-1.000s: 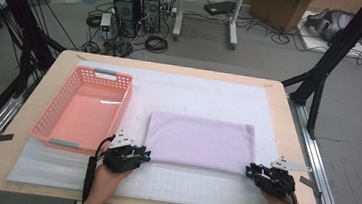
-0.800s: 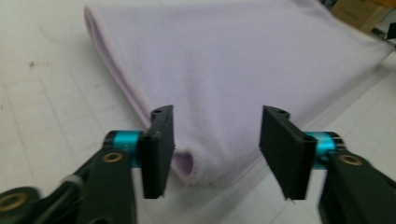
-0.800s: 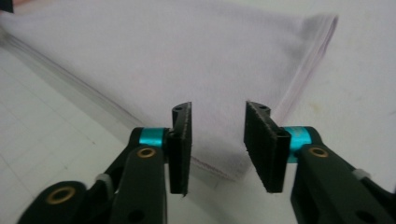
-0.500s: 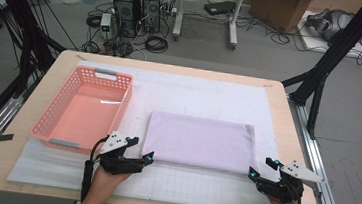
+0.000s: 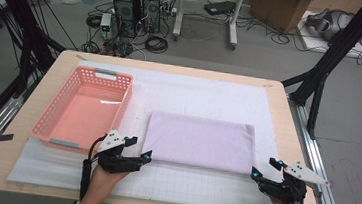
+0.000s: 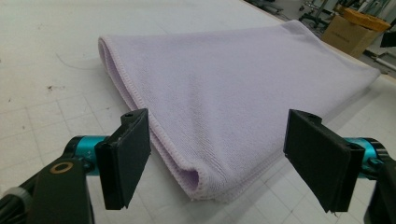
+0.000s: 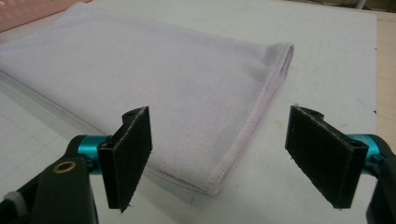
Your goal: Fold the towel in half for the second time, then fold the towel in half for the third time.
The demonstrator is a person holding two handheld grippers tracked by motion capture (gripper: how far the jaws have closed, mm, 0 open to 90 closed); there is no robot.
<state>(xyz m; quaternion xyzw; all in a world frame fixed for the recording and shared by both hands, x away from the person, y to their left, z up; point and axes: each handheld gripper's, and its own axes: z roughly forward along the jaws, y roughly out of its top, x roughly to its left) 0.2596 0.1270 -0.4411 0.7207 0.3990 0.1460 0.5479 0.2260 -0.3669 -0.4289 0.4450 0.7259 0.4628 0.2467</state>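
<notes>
Jaws first, since they sit nearest: we see the left gripper (image 6: 217, 158) spread wide, its two black pads (image 6: 126, 156) standing off to either side of the folded lilac towel (image 6: 243, 88), whose near left corner lies between them, untouched. Those jaws have just been opening, and nothing is pinched. The right gripper (image 7: 219, 161) matches it (same wide spread, likewise just opened), with the towel's near right corner (image 7: 210, 184) lying on the mat between its pads and clear of both.

From above we find the left gripper (image 5: 146, 155) at the towel's near left corner and the right gripper (image 5: 265, 169) at its near right corner, each just beside the cloth (image 5: 200, 141). The towel lies flat, folded into a rectangle, on the white gridded mat (image 5: 209, 97) that covers the table (image 5: 62, 63).

Both forearms are cut off by the bottom edge, and we cannot make out the hands under the gripper bodies. The stitched hems and the rounded fold at the left corner come clear in the gripper views; from above they blur into a plain edge. The high view alone gives us the pink basket (image 5: 55, 112), standing left of the towel, apart from it, on the mat's left part.
</notes>
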